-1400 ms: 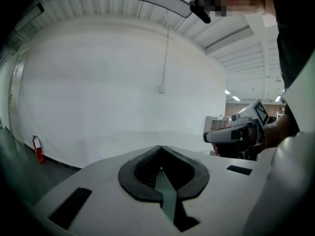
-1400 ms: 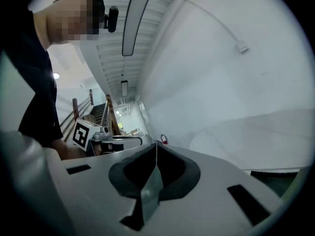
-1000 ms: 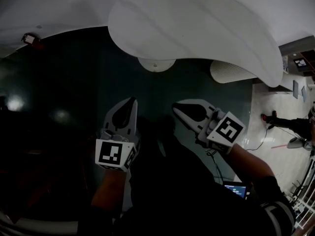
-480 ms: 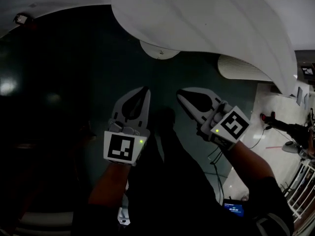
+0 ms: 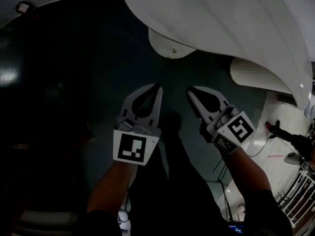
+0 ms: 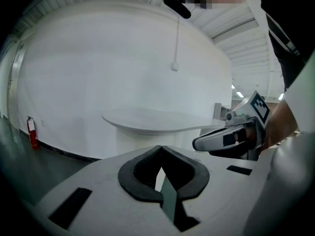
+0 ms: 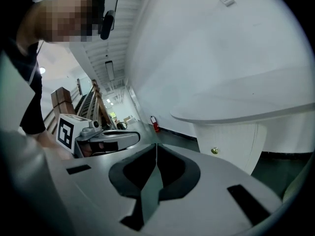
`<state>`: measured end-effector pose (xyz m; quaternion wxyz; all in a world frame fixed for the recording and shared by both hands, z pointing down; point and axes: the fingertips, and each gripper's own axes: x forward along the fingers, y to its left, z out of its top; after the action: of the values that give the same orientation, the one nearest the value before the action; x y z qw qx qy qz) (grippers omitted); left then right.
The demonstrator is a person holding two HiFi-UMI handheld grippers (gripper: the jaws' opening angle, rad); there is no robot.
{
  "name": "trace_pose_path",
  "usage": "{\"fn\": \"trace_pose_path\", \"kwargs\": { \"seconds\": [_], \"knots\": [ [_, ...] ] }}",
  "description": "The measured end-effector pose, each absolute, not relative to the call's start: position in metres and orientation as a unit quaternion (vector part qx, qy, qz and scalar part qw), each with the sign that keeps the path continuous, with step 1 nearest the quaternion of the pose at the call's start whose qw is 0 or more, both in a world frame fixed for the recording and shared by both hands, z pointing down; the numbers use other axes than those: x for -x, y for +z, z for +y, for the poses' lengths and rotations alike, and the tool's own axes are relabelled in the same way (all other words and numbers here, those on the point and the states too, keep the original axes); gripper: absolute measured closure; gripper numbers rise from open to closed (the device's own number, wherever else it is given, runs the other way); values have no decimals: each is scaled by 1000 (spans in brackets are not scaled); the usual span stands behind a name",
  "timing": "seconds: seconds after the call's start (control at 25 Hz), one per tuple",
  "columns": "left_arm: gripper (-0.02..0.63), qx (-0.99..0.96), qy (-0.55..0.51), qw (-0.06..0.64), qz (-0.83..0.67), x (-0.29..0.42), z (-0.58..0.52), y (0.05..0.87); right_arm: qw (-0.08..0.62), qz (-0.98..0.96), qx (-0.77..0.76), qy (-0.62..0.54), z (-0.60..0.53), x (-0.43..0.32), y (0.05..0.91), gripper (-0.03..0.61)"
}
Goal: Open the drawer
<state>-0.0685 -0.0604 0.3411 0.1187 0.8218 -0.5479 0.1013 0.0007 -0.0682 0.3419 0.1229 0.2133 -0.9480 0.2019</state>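
Note:
A round white table top (image 5: 221,18) stands on a white pedestal cabinet (image 5: 167,45). In the right gripper view the cabinet front (image 7: 231,136) carries a small brass knob (image 7: 214,151); I cannot make out a drawer's outline. My left gripper (image 5: 158,86) and right gripper (image 5: 189,90) hang side by side over the dark floor, short of the pedestal and apart from it. Both are shut with nothing between the jaws, as the left gripper (image 6: 161,147) and the right gripper (image 7: 156,144) show in their own views.
The floor (image 5: 74,82) is dark green and glossy. A white slatted object (image 5: 256,75) lies right of the pedestal, with cables (image 5: 256,149) on pale flooring beyond it. A red fire extinguisher (image 6: 32,132) stands at the white wall. The person's legs are below the grippers.
Both grippers have sunk and drawn closer to the pedestal, still side by side and shut. The table top fills more of the head view.

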Motion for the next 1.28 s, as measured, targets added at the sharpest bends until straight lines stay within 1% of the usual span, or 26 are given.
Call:
{"fn": "trace_pose_path", "kwargs": {
  "seconds": [0.32, 0.48, 0.68, 0.88, 1.12, 1.28],
  "knots": [
    [601, -830, 107, 115, -535, 59, -77, 415, 157, -955, -194, 162, -87, 5, 413, 561],
    [601, -824, 106, 124, -542, 57, -82, 447, 132, -960, -188, 162, -94, 13, 427, 561],
    [601, -813, 92, 166, -550, 64, -113, 495, 133, -959, -194, 160, -123, 18, 458, 561],
    [601, -815, 106, 151, -549, 60, -143, 523, 160, -953, -212, 149, -153, 10, 484, 561],
    [600, -818, 109, 164, -541, 42, -174, 573, 149, -948, -242, 142, -191, 0, 497, 561],
    [600, -822, 116, 161, -533, 29, -189, 594, 135, -947, -252, 146, -207, 0, 501, 560]
  ]
}}
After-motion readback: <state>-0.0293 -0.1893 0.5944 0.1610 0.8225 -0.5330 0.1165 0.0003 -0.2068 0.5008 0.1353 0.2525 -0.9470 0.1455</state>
